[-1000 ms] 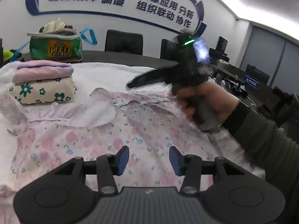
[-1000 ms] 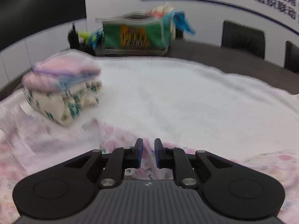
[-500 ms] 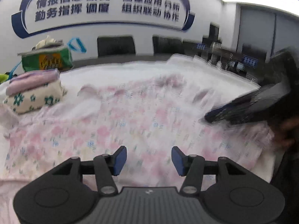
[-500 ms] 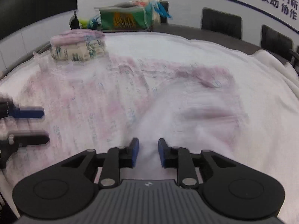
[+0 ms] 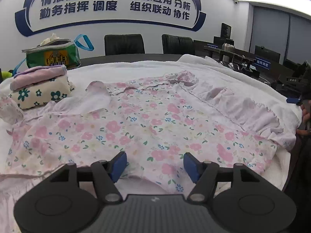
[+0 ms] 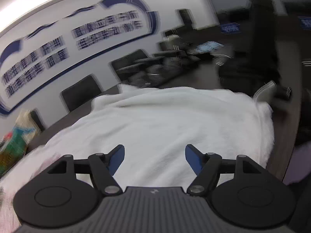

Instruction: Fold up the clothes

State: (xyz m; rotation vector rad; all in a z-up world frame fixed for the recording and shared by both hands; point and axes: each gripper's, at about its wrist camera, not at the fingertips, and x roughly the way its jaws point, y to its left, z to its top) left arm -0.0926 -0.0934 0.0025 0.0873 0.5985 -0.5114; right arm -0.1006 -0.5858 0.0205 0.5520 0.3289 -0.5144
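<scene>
Right gripper [image 6: 153,157] swung off garment since half a second ago, jaws spread wider, empty, view blurred | left gripper [image 5: 154,164] jaws spread, empty, above near hem | floral dress [image 5: 145,124] flat on white towel [image 5: 252,89] over tabletop | risk: one-sided pinch drags thin fabric, bunching collar; sleeve may snag folded stack [image 5: 38,87].

Right side: bare white towel [image 6: 165,120] past the dress [image 5: 147,124] hem.
Far left: folded stack [image 5: 38,85] (bag [image 5: 52,55] behind it) blocks passage.
Far edge: chairs [image 5: 124,43].
</scene>
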